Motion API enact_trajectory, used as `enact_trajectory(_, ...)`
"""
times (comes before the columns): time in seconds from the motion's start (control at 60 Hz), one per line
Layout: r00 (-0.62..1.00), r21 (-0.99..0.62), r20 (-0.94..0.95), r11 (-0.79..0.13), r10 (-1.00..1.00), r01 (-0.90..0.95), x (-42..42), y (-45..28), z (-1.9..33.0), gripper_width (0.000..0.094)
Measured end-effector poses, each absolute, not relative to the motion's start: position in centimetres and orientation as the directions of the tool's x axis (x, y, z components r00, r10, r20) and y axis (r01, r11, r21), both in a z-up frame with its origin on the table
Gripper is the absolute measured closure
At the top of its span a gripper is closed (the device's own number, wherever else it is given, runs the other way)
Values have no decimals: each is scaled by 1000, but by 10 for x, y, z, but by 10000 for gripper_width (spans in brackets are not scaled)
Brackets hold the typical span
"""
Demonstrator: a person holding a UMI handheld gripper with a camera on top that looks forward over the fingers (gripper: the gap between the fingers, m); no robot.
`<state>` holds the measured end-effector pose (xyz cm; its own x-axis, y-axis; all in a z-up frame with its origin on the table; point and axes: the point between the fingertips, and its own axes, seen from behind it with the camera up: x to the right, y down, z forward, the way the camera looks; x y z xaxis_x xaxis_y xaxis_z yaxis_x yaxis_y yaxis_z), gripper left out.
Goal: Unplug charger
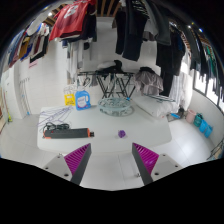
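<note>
A dark power strip (66,128) lies on the far left part of the white table (110,140), with a red tip at its right end and a black plug or charger (52,127) on it. A small purple thing (122,132) lies on the table to the right of the strip. My gripper (111,160) is open and empty, its two fingers with magenta pads (77,157) spread wide over the near part of the table. The strip lies well beyond the left finger.
Beyond the table stand a folded drying rack (113,85), a yellow and blue box (80,98) and hanging clothes (135,30). More things (195,120) lie on the floor at the right.
</note>
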<state>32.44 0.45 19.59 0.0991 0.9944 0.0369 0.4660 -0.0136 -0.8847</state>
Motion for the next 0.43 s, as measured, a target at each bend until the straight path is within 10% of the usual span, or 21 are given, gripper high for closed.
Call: enact_trajectory(0.433,51,-861,68,33,996,507,338,28,193,84)
